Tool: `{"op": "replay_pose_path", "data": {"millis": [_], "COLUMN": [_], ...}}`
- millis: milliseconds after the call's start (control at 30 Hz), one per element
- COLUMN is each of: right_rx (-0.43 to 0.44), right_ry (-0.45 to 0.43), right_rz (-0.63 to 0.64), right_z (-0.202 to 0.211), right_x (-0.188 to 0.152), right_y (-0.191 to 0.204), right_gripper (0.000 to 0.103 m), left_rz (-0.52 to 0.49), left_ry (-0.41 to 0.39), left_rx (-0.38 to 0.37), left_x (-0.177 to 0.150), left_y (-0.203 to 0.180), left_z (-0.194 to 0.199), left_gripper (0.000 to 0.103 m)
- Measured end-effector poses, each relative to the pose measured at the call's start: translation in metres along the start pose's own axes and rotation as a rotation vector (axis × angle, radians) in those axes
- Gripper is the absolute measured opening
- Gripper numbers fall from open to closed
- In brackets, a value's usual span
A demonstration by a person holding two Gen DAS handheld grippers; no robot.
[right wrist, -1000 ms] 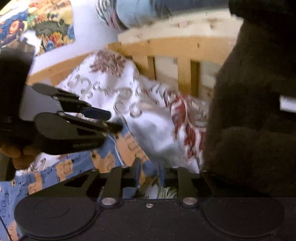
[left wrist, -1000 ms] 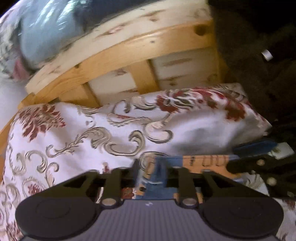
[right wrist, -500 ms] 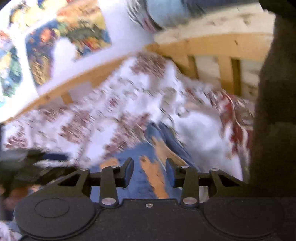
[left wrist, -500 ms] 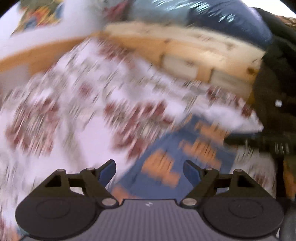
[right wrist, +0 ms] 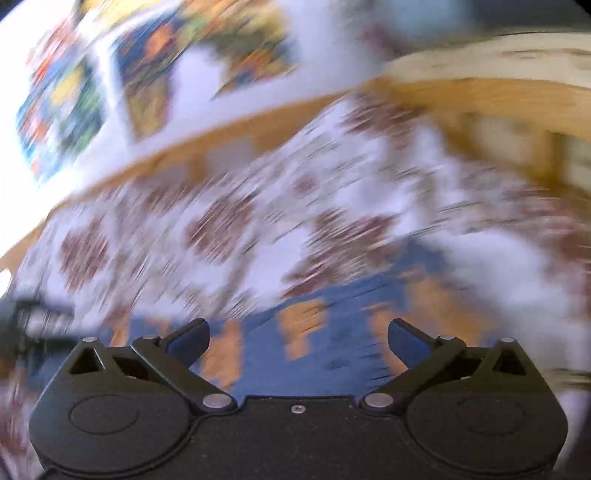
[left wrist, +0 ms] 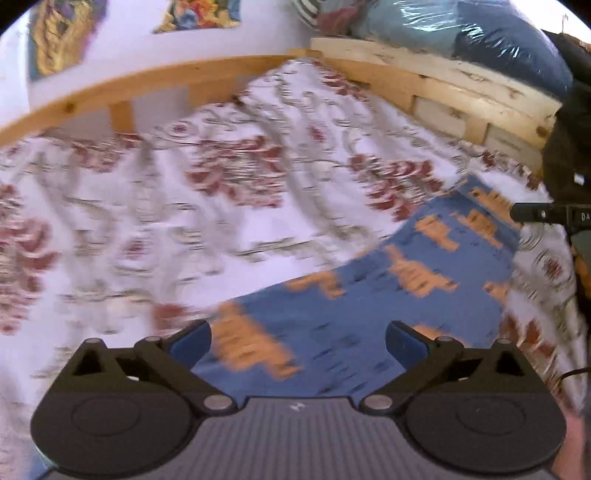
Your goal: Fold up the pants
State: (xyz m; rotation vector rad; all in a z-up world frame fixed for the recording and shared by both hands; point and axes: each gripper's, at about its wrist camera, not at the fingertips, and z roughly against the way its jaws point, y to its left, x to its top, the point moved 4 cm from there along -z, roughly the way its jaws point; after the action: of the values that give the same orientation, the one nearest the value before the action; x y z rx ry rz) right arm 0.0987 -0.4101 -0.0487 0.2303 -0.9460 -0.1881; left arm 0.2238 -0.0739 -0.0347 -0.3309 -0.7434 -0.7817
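Fingers (left wrist: 190, 341) spread above flat blue orange-printed pants (left wrist: 373, 306).

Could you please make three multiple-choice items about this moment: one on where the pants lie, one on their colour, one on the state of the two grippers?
1. Where do the pants lie?
A. on the floral bedspread
B. over the wooden bed rail
C. on the plastic-wrapped bundle

2. What colour are the pants?
A. white with red flowers
B. blue with orange shapes
C. plain black

3. How are the left gripper and the right gripper?
A. both shut on cloth
B. only the left open
C. both open, holding nothing

Answers:
1 A: the blue cloth lies spread on the flowered cover.
2 B: orange figures show on blue cloth in both views.
3 C: in each wrist view the fingers stand wide apart with nothing between them.
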Motion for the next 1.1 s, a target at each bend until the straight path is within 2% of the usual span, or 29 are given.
{"op": "replay_pose_path", "data": {"millis": [100,200,267,333,433,467,500,533,567,600,633,700,800,900,933,1033,1100], "right_rx": [0.08,0.147,0.211,0.26,0.241,0.233,0.232,0.233,0.228,0.218,0.211,0.19,0.116,0.06,0.056,0.045,0.036], "right_ry": [0.123,0.151,0.166,0.206,0.222,0.226,0.226,0.225,0.222,0.219,0.214,0.214,0.205,0.159,0.151,0.089,0.062], "right_rz": [0.204,0.431,0.515,0.543,0.573,0.562,0.542,0.511,0.489,0.466,0.444,0.416,0.438,0.406,0.388,0.33,0.342], "right_z": [-0.041,-0.077,-0.1,-0.121,-0.139,-0.142,-0.141,-0.14,-0.14,-0.14,-0.14,-0.142,-0.153,-0.153,-0.152,-0.134,-0.119], "right_x": [-0.003,0.001,0.009,0.014,0.02,0.02,0.017,0.016,0.013,0.011,0.009,0.003,-0.006,-0.006,-0.005,0.002,0.004], "right_y": [0.057,0.117,0.146,0.163,0.167,0.162,0.153,0.145,0.138,0.131,0.125,0.114,0.107,0.1,0.097,0.092,0.093], "right_gripper": [0.102,0.102,0.102,0.102,0.102,0.101,0.101,0.101,0.101,0.1,0.097,0.093,0.091,0.098,0.097,0.095,0.095], "left_rz": [-0.005,0.004,-0.002,-0.016,-0.001,0.008,0.01,-0.003,-0.025,-0.053,-0.08,-0.11,-0.1,-0.081,-0.087,-0.126,-0.132], "left_ry": [0.015,0.036,0.053,0.055,0.066,0.083,0.118,0.165,0.203,0.235,0.251,0.25,0.22,0.151,0.143,0.177,0.175], "left_rx": [0.073,0.095,0.068,0.005,-0.088,-0.116,-0.146,-0.17,-0.176,-0.174,-0.173,-0.179,-0.106,0.006,0.038,0.121,0.163], "left_x": [-0.003,0.002,0.007,0.014,0.026,0.028,0.031,0.032,0.03,0.028,0.025,0.022,0.023,0.024,0.022,0.015,0.011], "left_y": [0.035,0.06,0.072,0.075,0.078,0.078,0.077,0.074,0.073,0.07,0.067,0.063,0.057,0.048,0.045,0.037,0.036], "left_z": [0.007,-0.004,-0.017,-0.031,-0.056,-0.065,-0.074,-0.084,-0.092,-0.099,-0.102,-0.103,-0.098,-0.084,-0.083,-0.098,-0.1], "left_gripper": [0.103,0.103,0.103,0.103,0.098,0.088,0.073,0.064,0.044,0.035,0.034,0.015,0.009,0.009,0.009,0.01,0.017]}}
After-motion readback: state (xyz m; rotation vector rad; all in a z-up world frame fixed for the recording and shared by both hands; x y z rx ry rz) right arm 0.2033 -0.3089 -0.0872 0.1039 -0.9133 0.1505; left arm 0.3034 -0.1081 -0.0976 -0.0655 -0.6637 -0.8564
